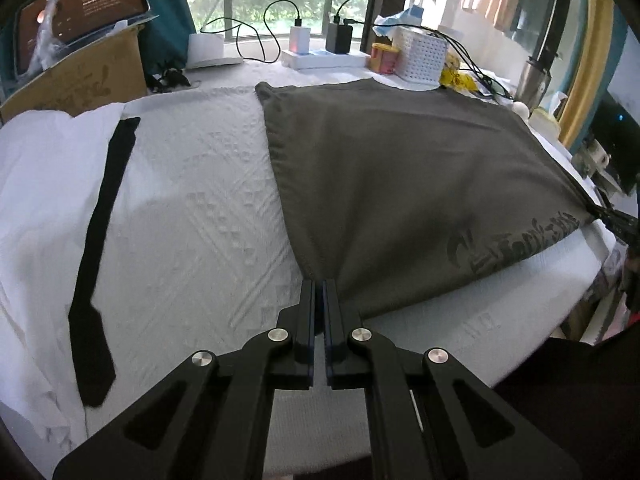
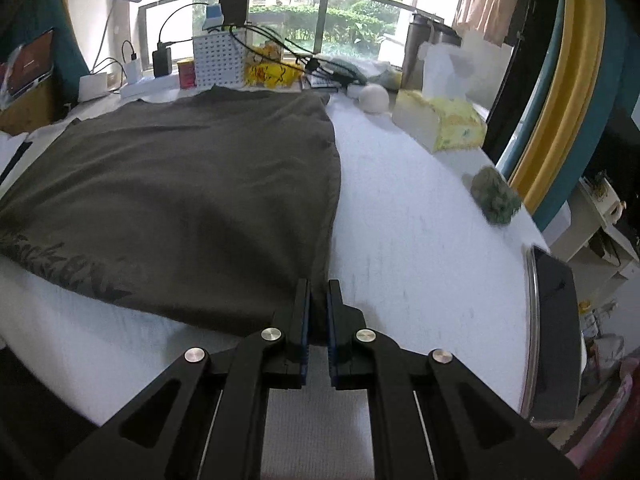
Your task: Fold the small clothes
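An olive-grey garment [image 1: 392, 176] with a dark print along its near edge lies spread on the white textured table cover [image 1: 192, 216]. My left gripper [image 1: 319, 282] is shut on the garment's near left corner, lifting it slightly. In the right wrist view the same garment [image 2: 168, 192] fills the left half, and my right gripper [image 2: 319, 286] is shut on its near right corner. In the left wrist view, the right gripper's tip [image 1: 618, 220] shows at the far right, pinching the cloth.
A black sock [image 1: 102, 248] lies on white cloth [image 1: 36, 200] at the left. A cardboard box [image 1: 86, 76], chargers, a white basket [image 1: 420, 58] and a tin line the back edge. A tissue pack [image 2: 440, 122], green ball [image 2: 496, 196] and dark phone [image 2: 554, 332] sit right.
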Demonstrator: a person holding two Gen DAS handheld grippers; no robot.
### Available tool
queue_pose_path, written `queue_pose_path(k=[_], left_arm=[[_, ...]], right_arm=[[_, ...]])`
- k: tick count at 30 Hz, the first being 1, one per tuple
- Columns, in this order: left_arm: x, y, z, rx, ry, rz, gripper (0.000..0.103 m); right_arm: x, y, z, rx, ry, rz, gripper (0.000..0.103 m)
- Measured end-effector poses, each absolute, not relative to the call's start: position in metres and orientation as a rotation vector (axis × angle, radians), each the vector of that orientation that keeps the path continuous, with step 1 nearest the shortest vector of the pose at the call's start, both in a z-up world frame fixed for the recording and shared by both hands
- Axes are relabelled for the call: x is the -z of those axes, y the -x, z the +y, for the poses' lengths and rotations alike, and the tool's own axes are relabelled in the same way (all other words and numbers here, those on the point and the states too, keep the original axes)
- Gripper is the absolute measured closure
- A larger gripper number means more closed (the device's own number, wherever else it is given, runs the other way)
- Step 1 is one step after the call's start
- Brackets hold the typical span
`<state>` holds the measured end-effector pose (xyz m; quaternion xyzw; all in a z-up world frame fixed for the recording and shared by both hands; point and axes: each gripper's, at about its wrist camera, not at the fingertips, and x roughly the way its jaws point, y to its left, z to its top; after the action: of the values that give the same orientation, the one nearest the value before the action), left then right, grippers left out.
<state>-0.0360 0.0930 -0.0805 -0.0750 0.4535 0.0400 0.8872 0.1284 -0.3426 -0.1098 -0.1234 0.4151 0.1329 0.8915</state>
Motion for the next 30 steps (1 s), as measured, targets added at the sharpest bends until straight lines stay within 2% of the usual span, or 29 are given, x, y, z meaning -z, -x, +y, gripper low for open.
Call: queue_pose_path(k=[8, 10, 11, 12, 21, 30], left_arm=[[0.09, 0.053, 0.082, -0.071, 0.131, 0.998, 0.097], [0.089, 0.052, 0.087, -0.084, 0.147, 1.011, 0.083], [0.089, 0.051, 0.092, -0.1, 0.165, 1.023, 0.069], [0.087, 0.052, 0.095, -0.107, 0.181, 1.018, 0.062], [0.057, 0.021, 0.111, -0.17, 0.175, 0.912, 0.061], [0.072, -0.045, 0.121, -0.156, 0.26, 0.915, 0.061]], right_arm=[[0.111, -0.111, -0.354, -0.295, 0.218, 0.88, 0.097], [0.11, -0.109, -0.354, -0.304, 0.224, 0.875, 0.097], [0.11, -0.108, -0.351, -0.304, 0.251, 0.873, 0.096], [0.111, -0.106, -0.347, -0.3, 0.284, 0.873, 0.096], [0.09, -0.113, -0.345, -0.266, 0.333, 0.854, 0.093], [0.078, -0.158, -0.339, -0.257, 0.224, 0.802, 0.091]])
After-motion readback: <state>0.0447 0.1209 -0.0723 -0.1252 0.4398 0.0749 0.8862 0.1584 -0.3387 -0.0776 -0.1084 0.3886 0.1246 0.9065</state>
